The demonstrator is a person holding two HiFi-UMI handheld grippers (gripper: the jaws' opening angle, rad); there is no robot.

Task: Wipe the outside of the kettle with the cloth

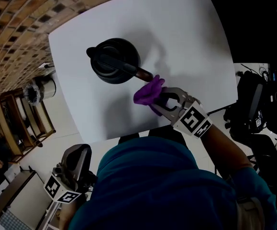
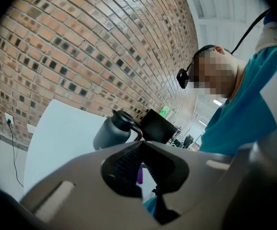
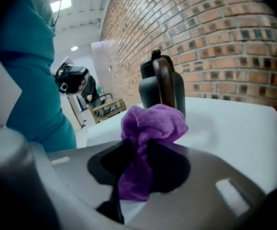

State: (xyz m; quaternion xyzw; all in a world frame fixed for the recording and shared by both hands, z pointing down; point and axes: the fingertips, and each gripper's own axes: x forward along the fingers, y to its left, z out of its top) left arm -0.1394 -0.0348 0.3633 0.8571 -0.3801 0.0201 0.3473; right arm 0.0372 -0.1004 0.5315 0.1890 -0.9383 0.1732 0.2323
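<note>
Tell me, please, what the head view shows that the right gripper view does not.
Only the head view shows the left tool, held low beside the person, off the table. Only the right gripper view shows, close up, the jaws of the right tool shut on the purple cloth. Both show the black kettle, the cloth near its handle, and the brick wall.

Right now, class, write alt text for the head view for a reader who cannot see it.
The right gripper holds a purple cloth beside the handle of a black kettle on a white table. The left gripper hangs low, off the table, empty.
</note>
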